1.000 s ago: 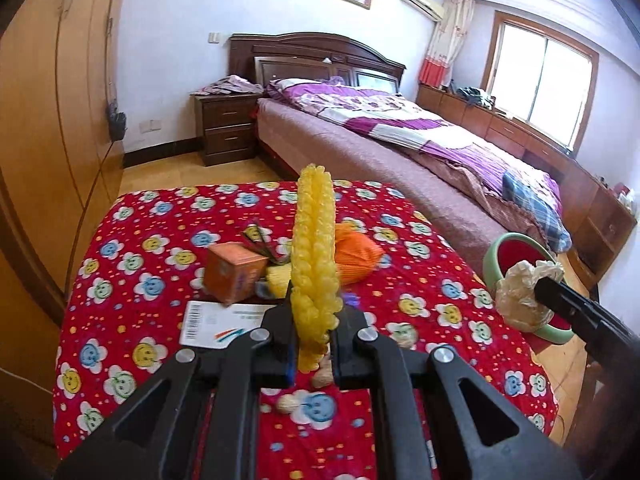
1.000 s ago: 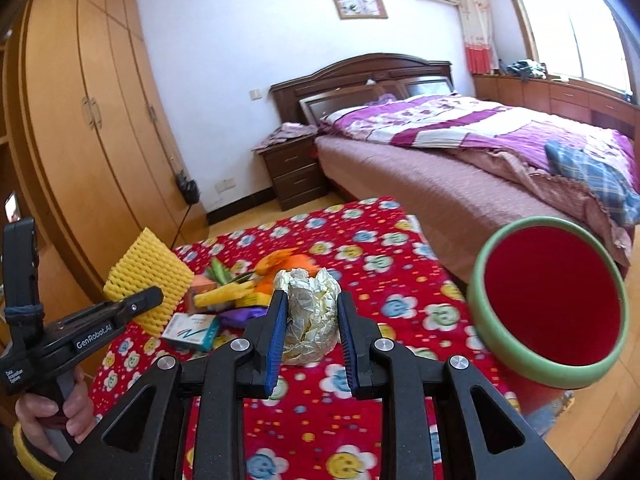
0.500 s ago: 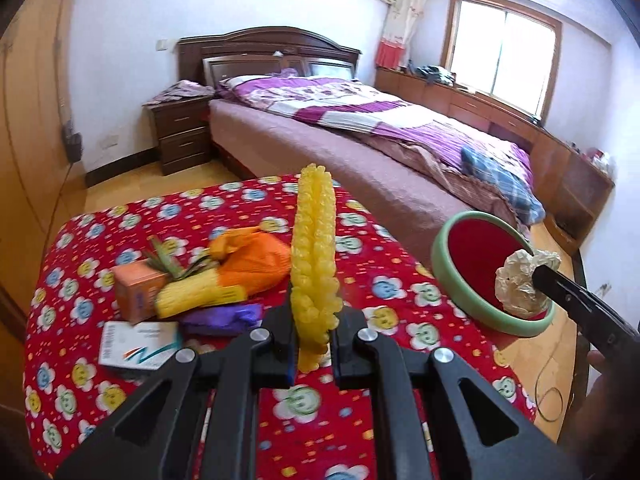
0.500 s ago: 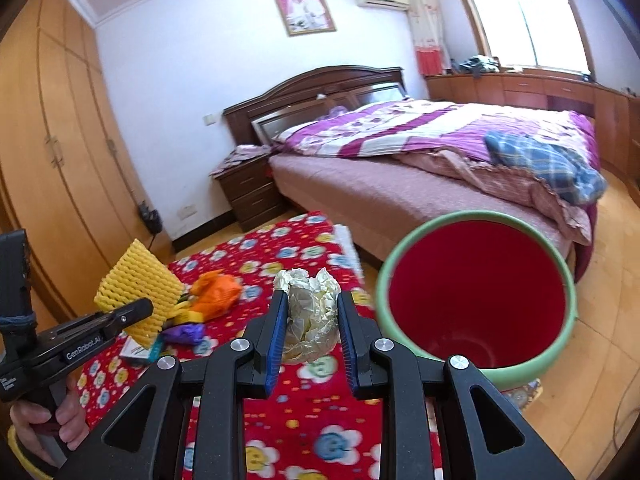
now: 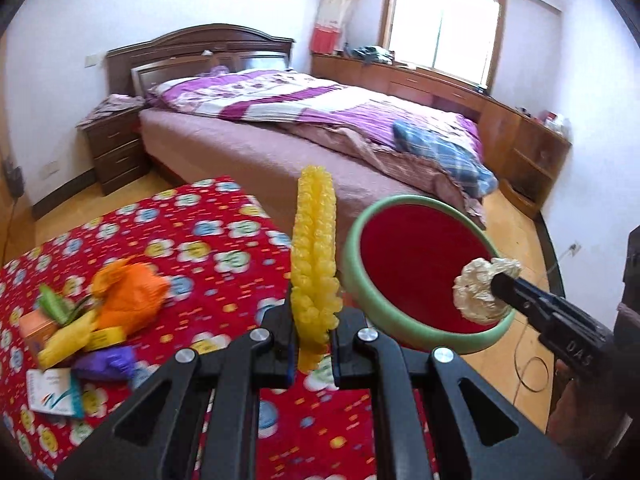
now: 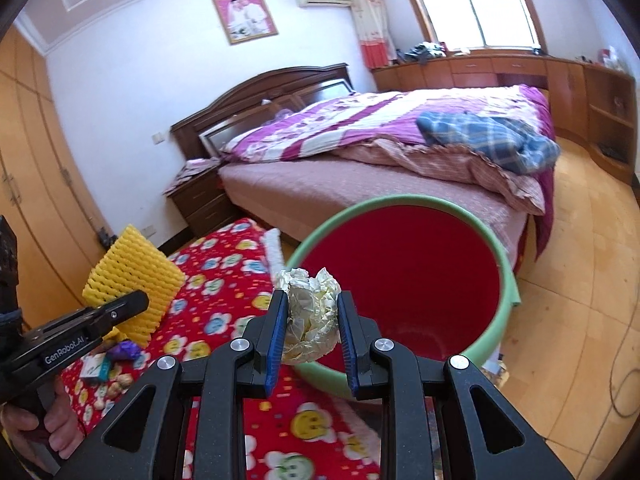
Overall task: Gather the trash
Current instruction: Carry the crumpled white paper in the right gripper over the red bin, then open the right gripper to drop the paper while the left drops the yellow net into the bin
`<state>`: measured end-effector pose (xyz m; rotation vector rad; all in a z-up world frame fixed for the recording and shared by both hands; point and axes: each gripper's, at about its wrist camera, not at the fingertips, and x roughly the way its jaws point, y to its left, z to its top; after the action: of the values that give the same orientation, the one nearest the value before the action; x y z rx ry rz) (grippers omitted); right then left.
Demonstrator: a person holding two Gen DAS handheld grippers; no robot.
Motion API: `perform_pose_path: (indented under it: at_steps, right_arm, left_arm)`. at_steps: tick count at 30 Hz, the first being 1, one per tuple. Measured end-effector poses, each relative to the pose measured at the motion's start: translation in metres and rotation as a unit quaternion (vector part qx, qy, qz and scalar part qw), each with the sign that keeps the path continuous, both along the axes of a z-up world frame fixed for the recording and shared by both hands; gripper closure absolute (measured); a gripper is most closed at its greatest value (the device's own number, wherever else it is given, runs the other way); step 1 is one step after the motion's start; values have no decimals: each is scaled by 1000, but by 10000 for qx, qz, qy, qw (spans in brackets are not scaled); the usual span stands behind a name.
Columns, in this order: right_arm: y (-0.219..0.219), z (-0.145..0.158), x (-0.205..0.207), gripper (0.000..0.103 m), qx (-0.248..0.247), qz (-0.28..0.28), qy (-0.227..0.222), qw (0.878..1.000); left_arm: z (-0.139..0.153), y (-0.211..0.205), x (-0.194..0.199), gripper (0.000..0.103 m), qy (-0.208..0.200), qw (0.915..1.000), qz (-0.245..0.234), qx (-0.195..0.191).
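Note:
My left gripper (image 5: 313, 344) is shut on a yellow foam fruit net (image 5: 316, 256), held upright above the table's right edge; the net also shows in the right wrist view (image 6: 132, 276). My right gripper (image 6: 312, 332) is shut on a crumpled foil ball (image 6: 310, 314), held over the near rim of the red bin with a green rim (image 6: 400, 276). In the left wrist view the ball (image 5: 482, 294) hangs over the bin (image 5: 416, 272).
A table with a red flowered cloth (image 5: 192, 248) carries an orange bag (image 5: 128, 296), yellow wrappers (image 5: 68, 338), a purple wrapper (image 5: 106, 364), a small carton (image 5: 54, 392) and an orange box (image 5: 34, 326). A bed (image 5: 320, 136) stands behind. A cable (image 5: 528, 372) lies on the floor.
Both grippers have swung right toward the bin with their loads. The foil ball now hangs over the bin's mouth, and the foam net has come close to its left rim.

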<state>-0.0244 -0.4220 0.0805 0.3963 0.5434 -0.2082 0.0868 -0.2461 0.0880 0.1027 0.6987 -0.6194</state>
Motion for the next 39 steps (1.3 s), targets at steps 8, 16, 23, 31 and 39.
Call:
perform_pose_path:
  at_steps: [8, 16, 23, 31, 39]
  right_arm:
    - [-28, -19, 1, 76, 119, -322, 159, 9993]
    - [-48, -30, 1, 70, 235, -517, 213, 9982]
    - [-48, -30, 3, 58, 215, -506, 136, 9984]
    - [-45, -29, 2, 38, 231, -453, 79, 9987]
    - [-35, -20, -4, 37, 197, -431, 23, 9989]
  left_arm:
    - [-16, -53, 8, 92, 196, 9987, -474, 73]
    - [-27, -86, 12, 82, 270, 9960, -842, 97]
    - [-34, -93, 13, 61, 303, 9956, -880, 123]
    - [-34, -82, 13, 61, 416, 9962, -764, 73]
    - [-27, -60, 6, 61, 434, 9974, -572, -10]
